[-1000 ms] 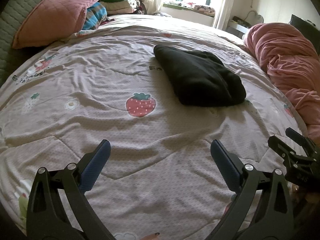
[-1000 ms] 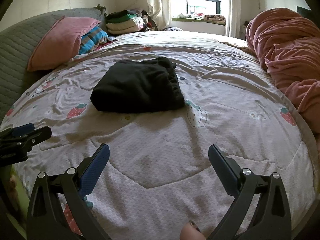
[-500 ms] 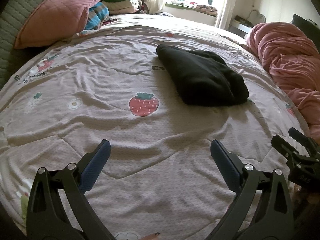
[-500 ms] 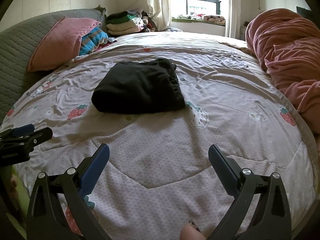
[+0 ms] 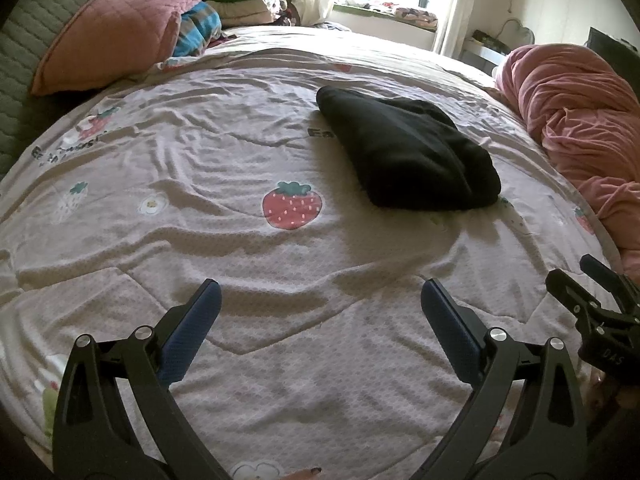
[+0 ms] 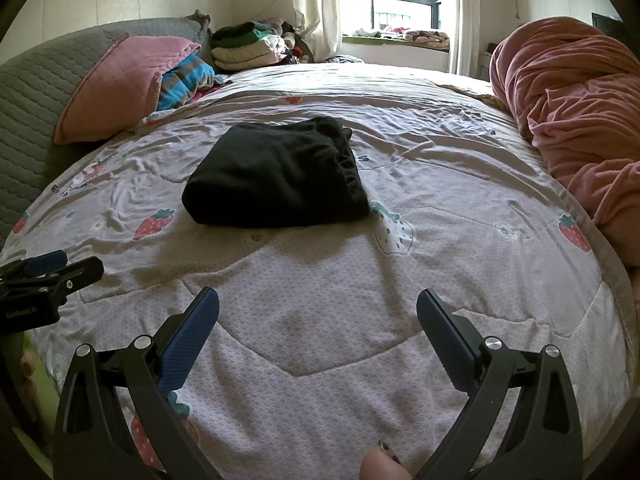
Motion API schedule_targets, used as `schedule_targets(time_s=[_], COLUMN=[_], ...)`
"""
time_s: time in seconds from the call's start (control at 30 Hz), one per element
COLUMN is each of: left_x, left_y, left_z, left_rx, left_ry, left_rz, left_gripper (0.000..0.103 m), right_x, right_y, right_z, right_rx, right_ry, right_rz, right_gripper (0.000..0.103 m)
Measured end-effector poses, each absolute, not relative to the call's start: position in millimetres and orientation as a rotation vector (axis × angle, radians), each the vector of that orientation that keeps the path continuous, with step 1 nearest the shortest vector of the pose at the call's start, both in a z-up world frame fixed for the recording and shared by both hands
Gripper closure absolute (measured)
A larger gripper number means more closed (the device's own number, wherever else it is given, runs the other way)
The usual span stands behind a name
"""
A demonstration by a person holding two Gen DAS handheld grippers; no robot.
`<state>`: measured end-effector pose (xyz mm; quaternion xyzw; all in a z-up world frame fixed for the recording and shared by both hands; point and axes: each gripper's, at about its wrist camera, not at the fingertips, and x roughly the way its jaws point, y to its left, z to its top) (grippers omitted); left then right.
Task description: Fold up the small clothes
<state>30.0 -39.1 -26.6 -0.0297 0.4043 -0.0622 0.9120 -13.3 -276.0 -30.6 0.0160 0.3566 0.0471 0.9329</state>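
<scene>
A black garment (image 5: 408, 152) (image 6: 276, 176) lies folded into a compact bundle on the strawberry-print bedspread (image 5: 200, 208) (image 6: 400, 280), in the middle of the bed. My left gripper (image 5: 320, 300) hovers open over the near part of the bed, well short of the garment and to its left. My right gripper (image 6: 318, 308) is also open and empty, near the front edge, the garment lying ahead and slightly left. Each gripper shows at the edge of the other's view: the right gripper (image 5: 588, 276), the left gripper (image 6: 60, 266).
A rumpled pink blanket (image 5: 580, 120) (image 6: 572, 112) lies along the right side of the bed. A pink pillow (image 5: 112, 32) (image 6: 120, 84) and striped cloth sit at the far left by a grey headboard. Stacked clothes (image 6: 244, 48) rest near the window.
Both grippers have drifted slightly back from the garment and stay open. The folded black garment has not moved.
</scene>
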Motion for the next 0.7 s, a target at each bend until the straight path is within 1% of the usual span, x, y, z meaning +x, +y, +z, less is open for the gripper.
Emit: schedule_targets(time_s=[0.27,0.4,0.5,0.57,0.7], left_x=[27.1,26.5,40.2,54.6,84.6], left_y=[-39.5,-35.2,-9.9,18.4,109.1], left_z=[-27.4,-23.5,-20.8,-18.7,-13.8], left_rx=[-0.063,-0.078,-0.141,-0.178,-0.23], left_ry=[0.827,0.809,0.84,0.862,0.883], left_rz=[-0.124,-0.112,-0.075,-0.037,0.148], left_gripper=[0.01,0.009,0.01,0.009,0.009], right_x=[-17.1,-24.2,-32.4,-44.7,-91.7], right_y=[-282.5,-308.7,-355.6,-408.4,-519.8], right_z=[-31.3,-29.0,-25.4,-24.6,-30.0], right_rx=[0.056,0.098,0.147,0.194,0.286], right_ry=[0.719,0.692,0.684,0.687,0.681], right_rz=[0.051,-0.064,-0.221,-0.389,-0.737], right_gripper=[0.005,0.005,0.005,0.005,0.005])
